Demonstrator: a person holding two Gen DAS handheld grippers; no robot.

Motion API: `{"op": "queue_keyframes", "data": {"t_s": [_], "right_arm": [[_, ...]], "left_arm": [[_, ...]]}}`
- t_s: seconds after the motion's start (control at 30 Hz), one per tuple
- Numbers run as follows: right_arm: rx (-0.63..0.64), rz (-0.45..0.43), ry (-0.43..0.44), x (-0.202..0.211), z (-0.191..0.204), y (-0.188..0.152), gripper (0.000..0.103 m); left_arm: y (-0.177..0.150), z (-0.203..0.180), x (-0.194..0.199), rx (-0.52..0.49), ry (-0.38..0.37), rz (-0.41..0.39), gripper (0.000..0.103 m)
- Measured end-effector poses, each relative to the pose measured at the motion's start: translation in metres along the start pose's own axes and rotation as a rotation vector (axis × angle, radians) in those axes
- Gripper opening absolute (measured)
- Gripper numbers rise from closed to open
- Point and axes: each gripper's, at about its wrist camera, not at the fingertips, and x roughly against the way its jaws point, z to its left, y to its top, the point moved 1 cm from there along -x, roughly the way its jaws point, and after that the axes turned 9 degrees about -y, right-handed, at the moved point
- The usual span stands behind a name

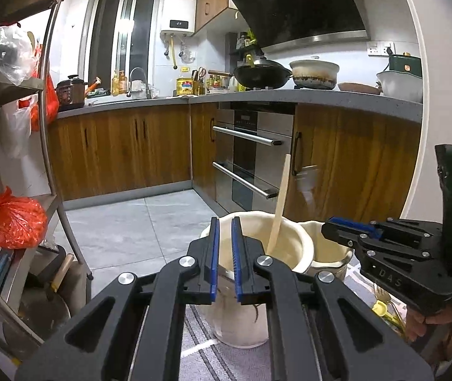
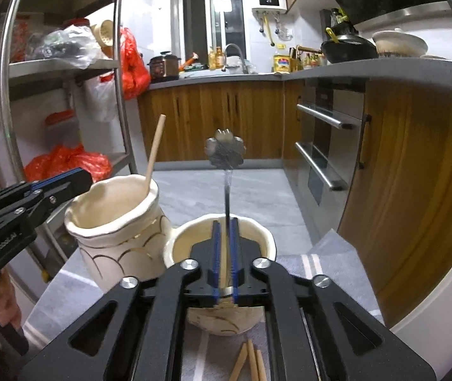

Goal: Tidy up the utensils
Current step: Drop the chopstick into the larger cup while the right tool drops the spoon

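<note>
The right gripper (image 2: 225, 254) is over the small cream pot (image 2: 175, 247), and a metal spoon with a flower end (image 2: 226, 152) stands between its jaws, which look a little apart and not squeezing it, so I think the spoon is being dropped in. The left gripper (image 1: 224, 254) is empty with jaws almost together, just in front of the tall cream pot (image 1: 299, 247) holding a wooden stick (image 1: 279, 203). Next, the wooden sticks (image 2: 251, 365) below the right jaws need picking up; "DAS" shows on the right gripper.

A black wok (image 1: 262, 74) is sitting on the grey bench (image 1: 289, 95) beside a white pot (image 1: 314, 73); orange bags (image 2: 67, 162) are lying on the steel shelf rack (image 2: 64, 63) (crowded), and an oven (image 1: 251, 158) is gleaming below.
</note>
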Motion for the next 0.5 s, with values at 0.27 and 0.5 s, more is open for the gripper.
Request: {"op": "queue_keyframes", "data": {"t_s": [0.27,0.5], "right_arm": [[-0.022,-0.005,0.035,0.027,-0.003,0.014,0.041],[-0.058,-0.063,0.052,0.07,-0.009,0.015,0.092]], "left_arm": [[0.007,-0.002,0.022,0.005,0.005,-0.035,0.049],[0.004,-0.012,0.061,0.021,0.038,-0.07,0.094]]}}
